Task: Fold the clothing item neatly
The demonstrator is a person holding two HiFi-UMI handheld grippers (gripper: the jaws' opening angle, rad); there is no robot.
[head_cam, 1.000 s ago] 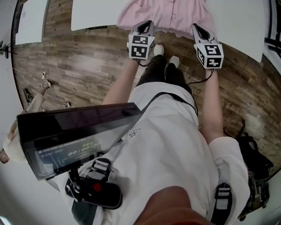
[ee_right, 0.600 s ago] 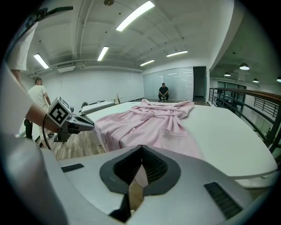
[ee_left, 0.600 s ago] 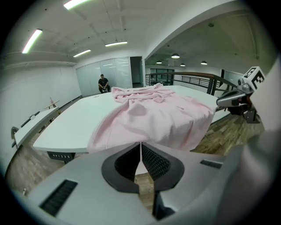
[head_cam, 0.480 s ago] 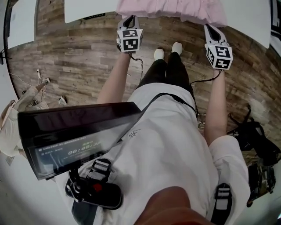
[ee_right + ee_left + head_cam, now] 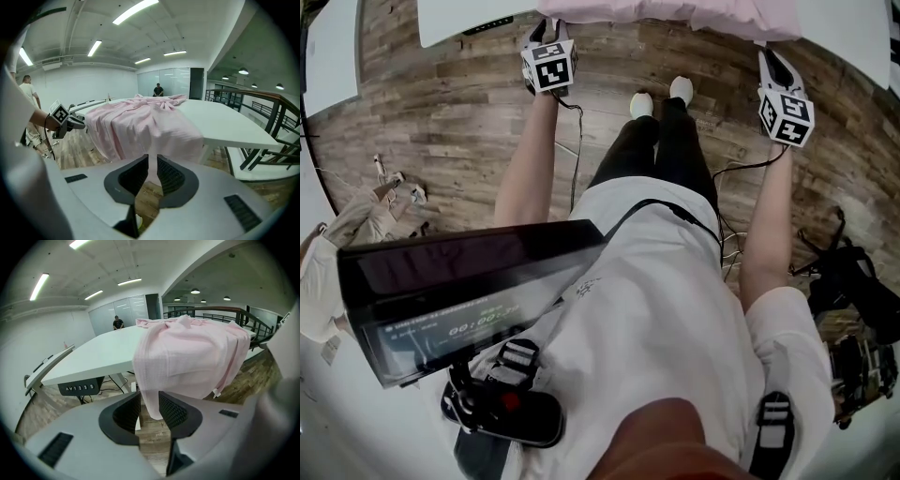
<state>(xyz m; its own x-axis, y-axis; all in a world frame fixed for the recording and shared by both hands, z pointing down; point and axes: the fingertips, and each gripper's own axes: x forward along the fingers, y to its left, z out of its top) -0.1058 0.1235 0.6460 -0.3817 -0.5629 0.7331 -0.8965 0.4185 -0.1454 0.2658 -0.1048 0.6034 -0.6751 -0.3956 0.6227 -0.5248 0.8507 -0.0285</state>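
Left gripper view: my left hand-held gripper (image 5: pixel 149 404) has just been opening, jaws half apart, with the pink garment's (image 5: pixel 187 352) hem loose between them. My right hand-held gripper (image 5: pixel 153 176) is likewise opening, its gap narrow around a fold. The garment drapes over the tabletop's (image 5: pixel 101 357) near edge. Risk: with neither grip firm, the overhang's weight could drag it onto the floor (image 5: pixel 441 122).

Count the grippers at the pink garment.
2. Left gripper at the garment's left hanging edge, right gripper at its right edge. Both have just been opening their jaws, cloth between them. None looks hidden.
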